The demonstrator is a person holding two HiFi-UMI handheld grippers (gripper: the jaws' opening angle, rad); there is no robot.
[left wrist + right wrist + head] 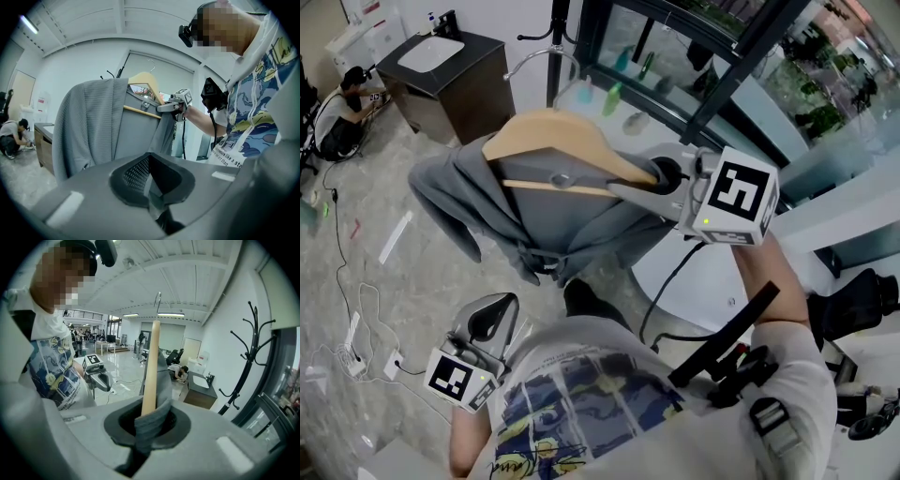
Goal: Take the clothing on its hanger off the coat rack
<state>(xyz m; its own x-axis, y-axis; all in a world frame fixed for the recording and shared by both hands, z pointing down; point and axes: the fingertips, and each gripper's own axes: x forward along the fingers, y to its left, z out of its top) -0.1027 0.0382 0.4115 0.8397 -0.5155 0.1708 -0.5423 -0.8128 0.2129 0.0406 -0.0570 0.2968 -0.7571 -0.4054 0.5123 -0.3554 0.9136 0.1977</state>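
Observation:
A grey garment (pixel 572 220) hangs on a wooden hanger (pixel 548 131) with a silver hook. My right gripper (pixel 621 187) is shut on the hanger's right end, with a fold of the cloth pinched in too. In the right gripper view, the hanger (pixel 151 371) and cloth (pixel 164 376) rise straight out of my right gripper (pixel 149 420). The hook hangs free in the air, apart from the black coat rack (pixel 558 37), which stands just behind. My left gripper (pixel 492 314) is low at the left, shut and empty. Its own view shows the garment (pixel 93 126) ahead.
A dark cabinet (pixel 441 66) with a white sink stands at the back left, and a person (pixel 337 112) crouches beside it. Cables and a power strip (pixel 352 347) lie on the floor at the left. A dark-framed glass wall (pixel 722 75) runs along the right.

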